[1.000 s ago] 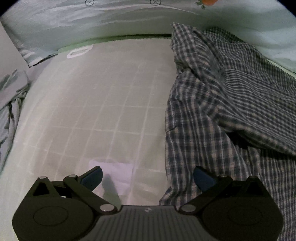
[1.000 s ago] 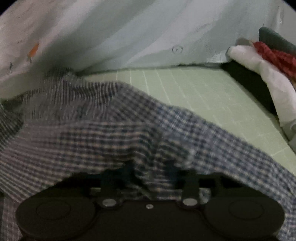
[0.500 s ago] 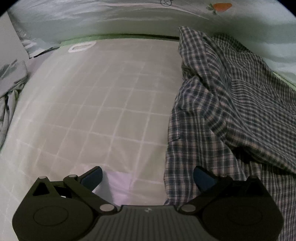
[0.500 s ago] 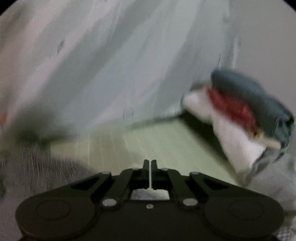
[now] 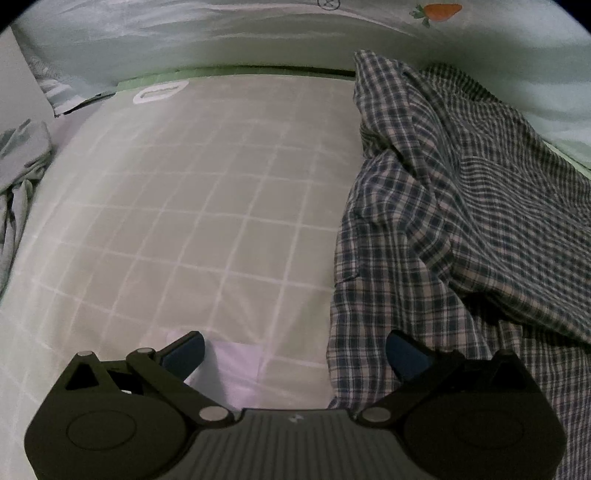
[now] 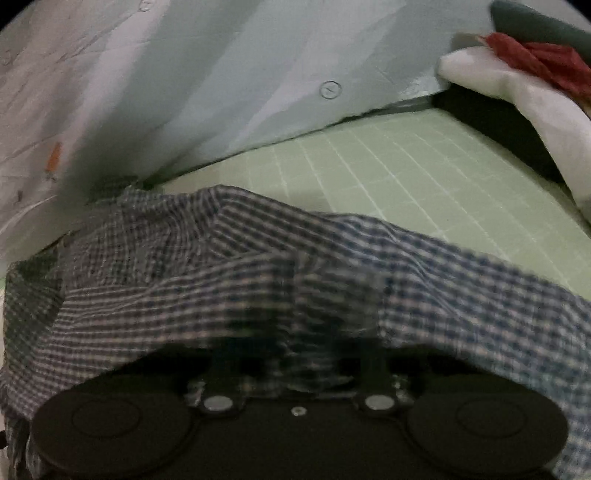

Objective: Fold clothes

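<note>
Checked shirt [image 6: 295,280] draped over the right gripper [image 6: 295,354] again, hiding jaws seen pressed together half a second ago; cannot tell their state now. Left gripper [image 5: 295,354] unchanged, jaws wide apart above the green gridded bed [image 5: 207,206], shirt edge between them. Folded clothes pile [image 6: 524,77] far right.

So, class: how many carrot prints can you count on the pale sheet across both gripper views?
2. One carrot print sits top right in the left wrist view; another, blurred carrot print, is at the left of the right wrist view. They may be the same print; others could be hidden.
</note>
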`<action>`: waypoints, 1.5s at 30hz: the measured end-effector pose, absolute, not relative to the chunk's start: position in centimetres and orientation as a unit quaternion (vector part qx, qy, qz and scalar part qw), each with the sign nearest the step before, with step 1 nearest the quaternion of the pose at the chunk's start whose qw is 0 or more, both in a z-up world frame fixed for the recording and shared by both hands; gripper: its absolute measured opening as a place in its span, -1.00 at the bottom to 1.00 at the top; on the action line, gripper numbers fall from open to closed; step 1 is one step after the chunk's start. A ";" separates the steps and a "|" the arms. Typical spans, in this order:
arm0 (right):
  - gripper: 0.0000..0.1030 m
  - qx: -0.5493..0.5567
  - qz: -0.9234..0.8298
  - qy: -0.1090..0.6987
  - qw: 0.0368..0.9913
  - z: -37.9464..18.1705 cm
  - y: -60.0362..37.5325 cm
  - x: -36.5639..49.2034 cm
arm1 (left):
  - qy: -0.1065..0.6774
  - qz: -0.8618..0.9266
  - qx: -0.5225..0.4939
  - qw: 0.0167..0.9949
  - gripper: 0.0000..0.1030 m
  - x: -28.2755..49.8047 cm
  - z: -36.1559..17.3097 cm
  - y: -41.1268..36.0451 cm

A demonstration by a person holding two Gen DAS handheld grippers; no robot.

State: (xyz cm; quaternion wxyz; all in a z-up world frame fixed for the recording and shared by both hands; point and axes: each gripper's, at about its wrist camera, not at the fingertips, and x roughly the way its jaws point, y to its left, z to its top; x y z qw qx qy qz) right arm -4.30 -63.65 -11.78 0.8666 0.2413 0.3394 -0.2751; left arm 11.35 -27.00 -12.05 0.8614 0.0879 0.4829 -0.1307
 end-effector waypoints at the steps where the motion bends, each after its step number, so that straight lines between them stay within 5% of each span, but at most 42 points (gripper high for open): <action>1: -0.94 0.228 -0.269 0.334 0.874 -11.1 -63.8 -4.2 | 0.482 -0.130 0.087 0.862 1.00 11.3 -12.1 -27.0; 7: -0.95 0.148 -0.332 0.231 0.902 -4.1 -64.2 -5.5 | 0.483 -0.133 0.084 0.862 1.00 11.6 -12.0 -26.9; 11: -0.85 0.154 -0.391 0.243 0.874 -4.4 -66.0 -5.5 | 0.482 -0.133 0.084 0.862 1.00 11.7 -12.0 -26.9; 13: -0.61 0.128 -0.410 0.316 0.846 -7.3 -66.1 -4.3 | 0.484 -0.132 0.083 0.861 1.00 11.9 -11.9 -27.0; 15: -0.03 0.157 -0.402 0.321 0.843 -8.6 -66.0 -5.4 | 0.495 -0.132 0.085 0.854 1.00 12.4 -11.7 -27.1; 18: 0.32 0.215 -0.399 0.303 0.838 -9.7 -65.8 -7.3 | 0.508 -0.131 0.075 0.848 1.00 13.2 -11.1 -26.9; 32: 0.50 0.254 -0.413 0.325 0.812 -12.4 -67.4 -7.6 | 0.444 -0.250 -0.008 0.860 0.97 23.1 -6.1 -34.2; 35: 0.51 0.274 -0.416 0.318 0.807 -12.7 -68.0 -7.4 | 0.444 -0.256 0.001 0.859 0.67 26.0 -6.8 -36.8; 38: 0.53 0.282 -0.423 0.317 0.801 -13.0 -68.6 -7.2 | 0.469 -0.252 -0.016 0.846 0.04 28.5 -8.2 -38.2; 40: 0.53 0.280 -0.425 0.321 0.799 -13.3 -68.8 -6.9 | 0.485 -0.253 -0.041 0.836 -0.96 29.9 -9.1 -38.7; 45: 0.52 0.243 -0.422 0.345 0.803 -14.0 -68.8 -6.1 | 0.460 -0.218 -0.066 0.858 -0.94 31.9 -8.3 -38.1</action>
